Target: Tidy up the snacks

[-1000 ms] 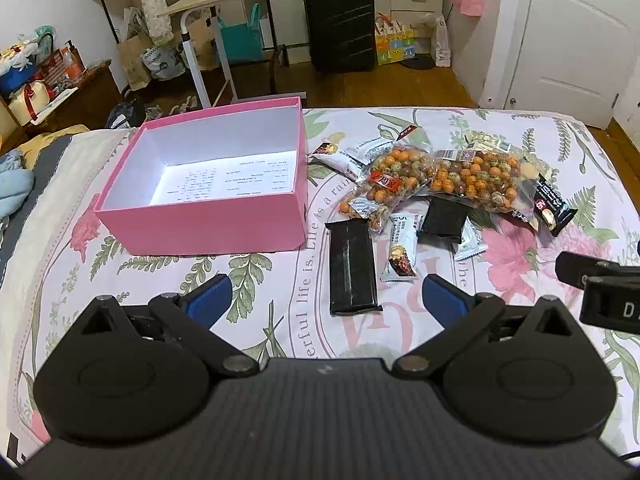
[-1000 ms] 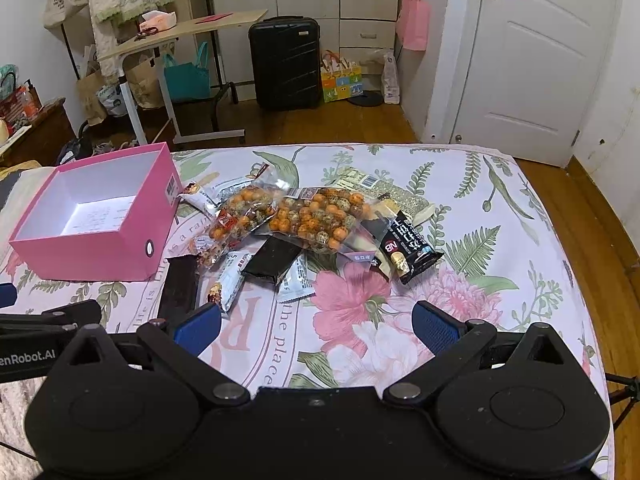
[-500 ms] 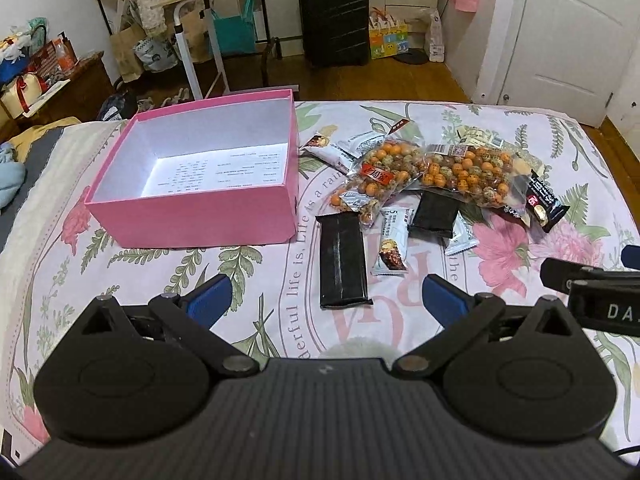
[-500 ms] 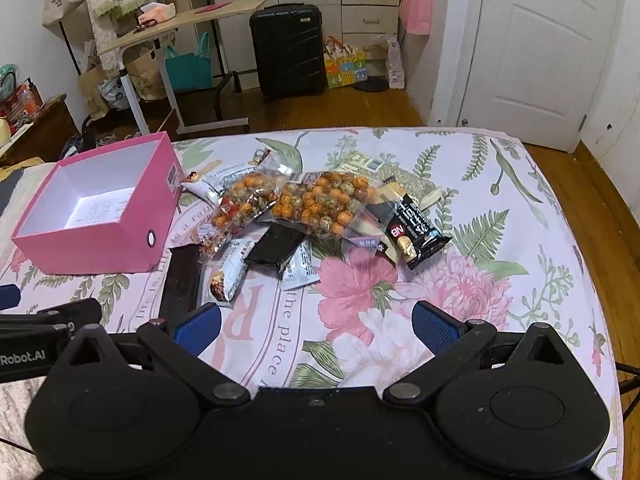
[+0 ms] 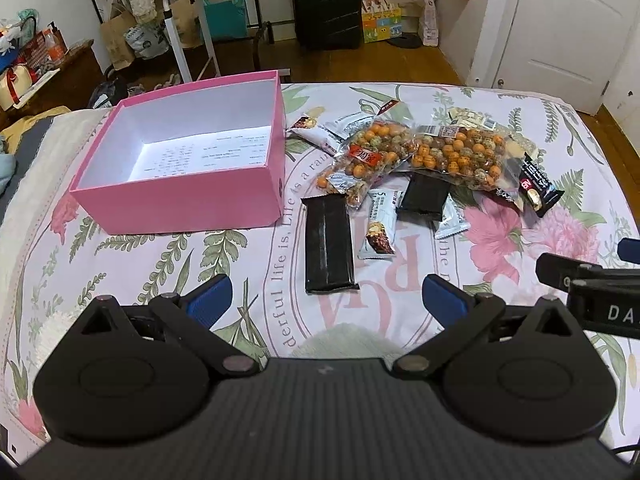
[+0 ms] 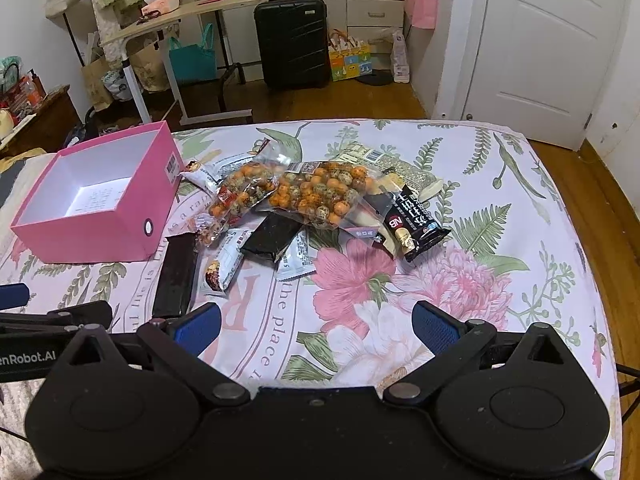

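An open pink box (image 5: 176,208) (image 6: 120,236), white inside, sits on the flowered bedspread at the left. To its right lies a heap of snacks: two clear bags of orange and speckled nuts (image 5: 456,156) (image 6: 324,194), a long black bar (image 5: 329,246) (image 6: 176,276), a white bar (image 5: 380,226), a smaller black pack (image 5: 424,198) and a black NB pack (image 6: 416,226). My left gripper (image 5: 324,298) hangs open just short of the long black bar. My right gripper (image 6: 316,326) is open over the pink flower print, nearer than the heap. Both hold nothing.
The bedspread (image 6: 500,184) ends at the far edge and right side over a wooden floor. Beyond stand a black suitcase (image 5: 326,4), a wheeled side table (image 6: 180,16), bags and a white door (image 6: 548,52). The right gripper's side (image 5: 592,292) shows at the left view's right edge.
Both views have pulled back and risen a little, so the box and snacks sit lower and slightly smaller. Nothing on the bed has moved, and both grippers stay open.
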Tool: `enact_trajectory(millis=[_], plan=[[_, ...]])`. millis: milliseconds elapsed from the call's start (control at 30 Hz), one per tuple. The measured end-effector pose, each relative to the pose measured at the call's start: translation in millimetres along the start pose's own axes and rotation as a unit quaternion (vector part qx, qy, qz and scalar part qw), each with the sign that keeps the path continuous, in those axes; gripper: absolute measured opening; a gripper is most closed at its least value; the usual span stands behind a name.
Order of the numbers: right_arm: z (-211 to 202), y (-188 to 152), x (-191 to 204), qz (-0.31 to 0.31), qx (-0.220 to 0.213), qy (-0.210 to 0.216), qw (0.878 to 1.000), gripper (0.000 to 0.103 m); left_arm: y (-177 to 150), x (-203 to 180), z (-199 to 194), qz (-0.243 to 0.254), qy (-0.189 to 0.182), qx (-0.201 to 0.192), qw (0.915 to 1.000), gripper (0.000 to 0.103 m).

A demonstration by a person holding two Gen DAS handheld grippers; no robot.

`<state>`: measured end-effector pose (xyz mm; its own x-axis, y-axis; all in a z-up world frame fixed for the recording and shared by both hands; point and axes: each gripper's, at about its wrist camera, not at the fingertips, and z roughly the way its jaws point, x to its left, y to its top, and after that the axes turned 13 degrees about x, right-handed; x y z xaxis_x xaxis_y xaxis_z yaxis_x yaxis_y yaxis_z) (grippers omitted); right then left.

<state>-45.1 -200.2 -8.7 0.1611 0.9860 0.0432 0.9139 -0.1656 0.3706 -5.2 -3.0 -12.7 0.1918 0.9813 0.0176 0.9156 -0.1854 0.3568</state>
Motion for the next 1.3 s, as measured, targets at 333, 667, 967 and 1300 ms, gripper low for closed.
enact_trajectory(millis=[333,667,967,1300], plan=[[-5,-1,-7,0.015,-0.010,0.013,1.000,0.103,-1,5,-2,-0.010,0.002,-0.002,0.9999,0.103],[-4,-2,-6,0.011,-0.008,0.010,1.000,0.103,-1,5,-1,-0.008,0.004,-0.003,1.0000,0.103],[-3,-2,-4,0.006,-0.007,0.008,1.000,0.103,-1,5,-1,-0.008,0.004,-0.003,1.0000,0.103],[9,13,7,-0.070,-0.054,0.082,0.993,0.103,13,33,10,0.001,-0.030,0.006,0.9995,0.099]])
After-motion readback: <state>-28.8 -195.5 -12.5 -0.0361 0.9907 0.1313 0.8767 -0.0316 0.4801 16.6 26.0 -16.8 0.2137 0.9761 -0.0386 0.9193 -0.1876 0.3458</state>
